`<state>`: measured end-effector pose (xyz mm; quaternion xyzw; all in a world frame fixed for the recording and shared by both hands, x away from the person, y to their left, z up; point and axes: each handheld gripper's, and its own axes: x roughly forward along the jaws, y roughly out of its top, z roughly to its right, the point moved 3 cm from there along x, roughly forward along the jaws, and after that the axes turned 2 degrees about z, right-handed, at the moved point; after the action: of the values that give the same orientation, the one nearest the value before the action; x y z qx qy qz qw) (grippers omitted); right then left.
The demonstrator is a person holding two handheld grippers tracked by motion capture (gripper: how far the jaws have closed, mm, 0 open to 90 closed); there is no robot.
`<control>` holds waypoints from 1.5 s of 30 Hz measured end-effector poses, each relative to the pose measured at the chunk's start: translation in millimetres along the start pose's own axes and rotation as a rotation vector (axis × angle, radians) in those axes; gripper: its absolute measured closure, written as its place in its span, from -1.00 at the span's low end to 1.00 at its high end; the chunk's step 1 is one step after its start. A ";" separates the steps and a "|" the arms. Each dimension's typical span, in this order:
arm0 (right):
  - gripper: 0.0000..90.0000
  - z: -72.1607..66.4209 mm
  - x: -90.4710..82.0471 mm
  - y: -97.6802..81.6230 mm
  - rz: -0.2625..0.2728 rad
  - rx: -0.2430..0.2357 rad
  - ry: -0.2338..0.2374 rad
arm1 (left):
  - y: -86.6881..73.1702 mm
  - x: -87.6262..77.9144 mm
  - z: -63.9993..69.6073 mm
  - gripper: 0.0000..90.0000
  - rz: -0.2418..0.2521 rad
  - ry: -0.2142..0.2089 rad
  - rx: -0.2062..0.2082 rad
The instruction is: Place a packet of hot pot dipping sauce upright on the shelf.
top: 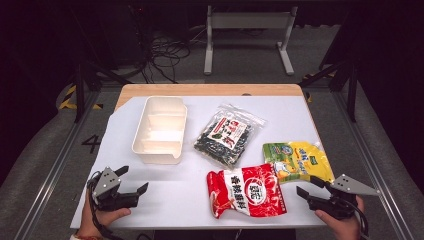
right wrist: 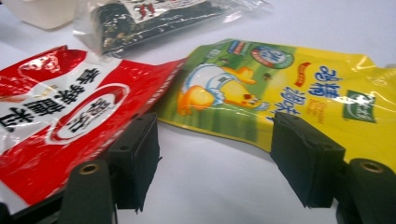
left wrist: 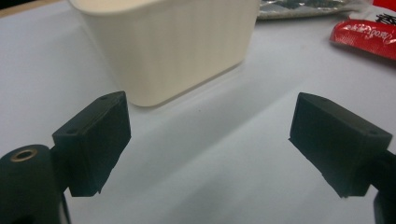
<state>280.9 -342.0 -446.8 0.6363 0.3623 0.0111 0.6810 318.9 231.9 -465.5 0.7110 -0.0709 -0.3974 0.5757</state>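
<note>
We hold both tools low at the near edge of the white table, and neither has anything in it. Our left gripper stands with its jaws spread wide over bare tabletop, aimed toward the cream divided bin just ahead, which sits upright and, as far as we can see, holds nothing in its compartments. Our right gripper is likewise released, its jaws parted and pointing at the seam where the red pouch overlaps the edge of the yellow pouch; the tips are close to both but touch neither. A clear bag of dark dried goods lies flat farther back, between the bin and the yellow pouch. The three packets lie spread to the right of the bin, so we judge the work to be loading them into it, with the right tool placed to take the nearest packet first.
</note>
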 end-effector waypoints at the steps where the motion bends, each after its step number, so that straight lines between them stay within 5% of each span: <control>1: -0.28 -2.5 0.2 0.2 -0.002 -0.006 0.008 | 0.0 0.0 0.0 -0.71 0.000 0.000 0.000; 12: -0.38 -38.9 6.2 7.7 -0.027 -0.067 0.101 | -2.2 11.2 13.8 -0.71 -0.069 -0.046 0.058; 18: -0.45 -53.5 10.6 8.2 -0.044 -0.044 0.174 | -2.1 13.7 13.5 -0.71 -0.071 -0.053 0.054; 26: -0.55 -63.0 28.5 -0.8 -0.137 -0.030 0.259 | -1.9 15.2 16.0 -0.70 -0.084 -0.059 0.069; 35: -0.48 -52.8 41.7 -10.8 -0.224 0.048 0.241 | -0.7 19.0 21.0 -0.70 -0.096 -0.072 0.087; 39: -0.22 -56.5 46.2 -9.9 -0.229 0.043 0.281 | -0.4 20.5 22.6 -0.70 -0.101 -0.079 0.091; 43: 0.37 -58.9 47.3 -4.8 -0.201 0.030 0.315 | 1.0 21.3 24.5 -0.70 -0.098 -0.092 0.086; 44: 0.37 -58.9 47.3 -4.8 -0.201 0.030 0.315 | 1.0 21.3 24.5 -0.70 -0.098 -0.092 0.086; 45: 0.67 -60.0 46.8 -1.8 -0.182 0.012 0.322 | 1.8 21.8 25.1 -0.70 -0.094 -0.095 0.087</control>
<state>284.1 -268.5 -466.5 0.5949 0.5228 0.0489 0.6086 318.0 200.0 -475.0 0.7182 -0.0820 -0.4540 0.5210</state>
